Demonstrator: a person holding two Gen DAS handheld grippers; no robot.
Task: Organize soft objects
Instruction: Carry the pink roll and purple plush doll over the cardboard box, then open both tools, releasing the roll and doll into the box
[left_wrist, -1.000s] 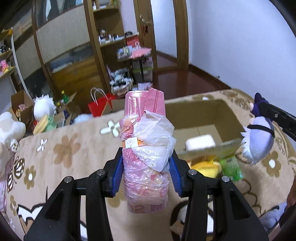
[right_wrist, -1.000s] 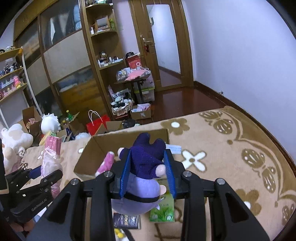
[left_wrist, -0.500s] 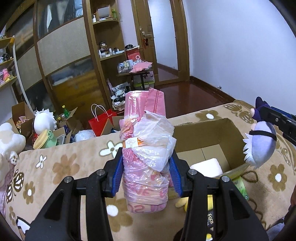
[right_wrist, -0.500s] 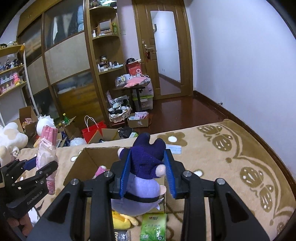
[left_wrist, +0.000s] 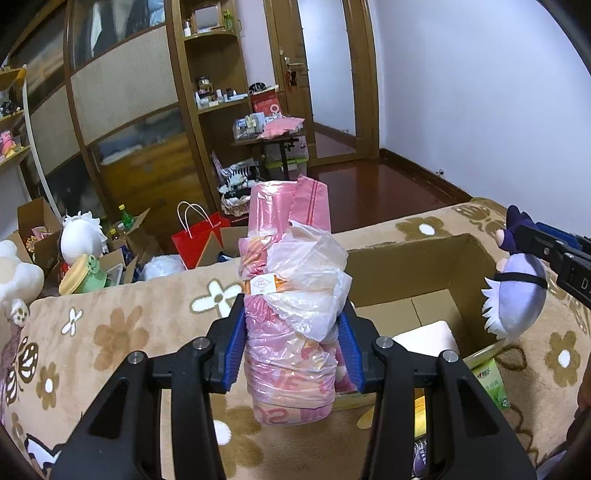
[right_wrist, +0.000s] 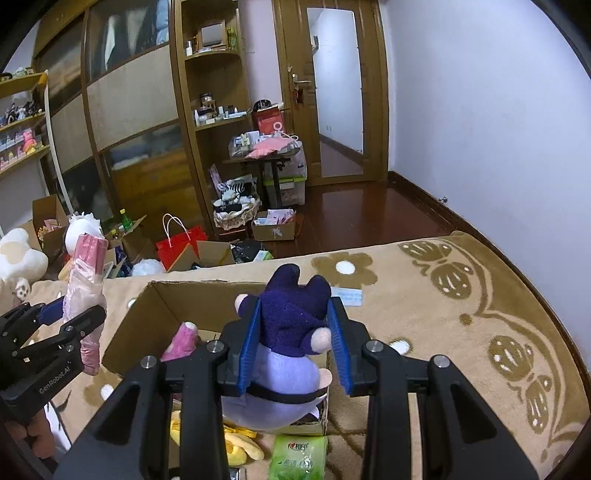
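Left wrist view: the left tongs pinch a pink plastic-wrapped bundle, blue pads pressed into its sides, and hold it upright in the air just left of the open cardboard box, above the flower-patterned blanket. Inside the box, at its near right, lies a white cushion; just outside the box's near right corner sits a green packet. To the right of the box the purple plush doll hangs head down from the right tongs. Right wrist view: left of the box the bundle appears again in the left tongs; a pink plush rests in the box's near left part; the right tongs pinch the doll by its dark purple end over the box's near edge.
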